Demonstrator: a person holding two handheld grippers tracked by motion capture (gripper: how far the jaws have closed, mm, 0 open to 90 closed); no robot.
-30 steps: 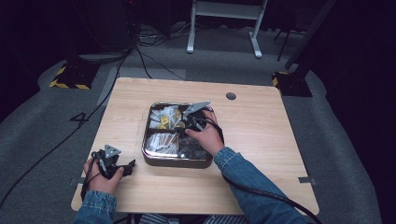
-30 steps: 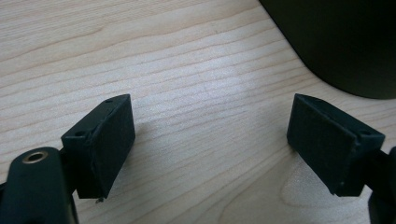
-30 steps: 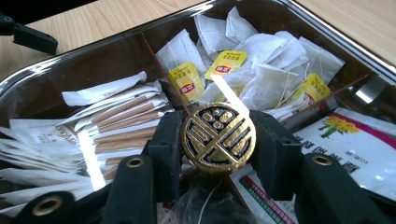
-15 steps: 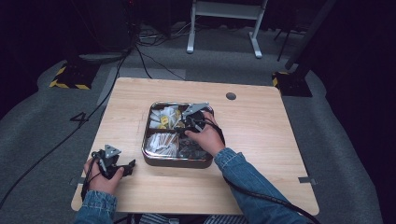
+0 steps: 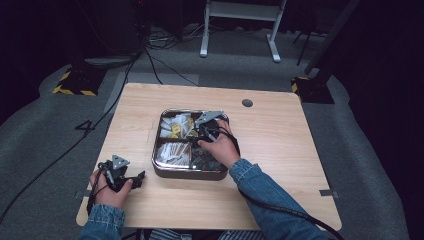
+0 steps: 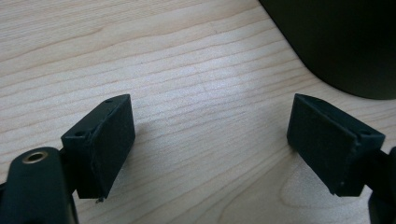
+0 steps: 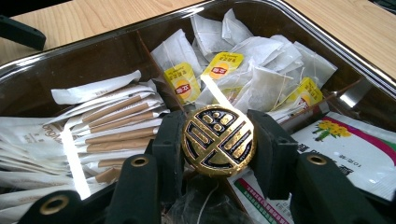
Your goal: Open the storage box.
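A round gold-and-black foil disc sits between the pads of my right gripper, which is shut on it just above the metal tray. In the high view my right gripper hangs over the tray's middle, hand behind it. Below the disc lie white tea bags with yellow tags, brown-striped stick sachets and flower-printed packets. My left gripper rests on the table at the front left, its jaws open over bare wood.
The tray's dark side wall stands close to the left gripper's upper right. A round cable hole sits at the table's back. Cables trail from both grippers; a white frame stands on the floor beyond.
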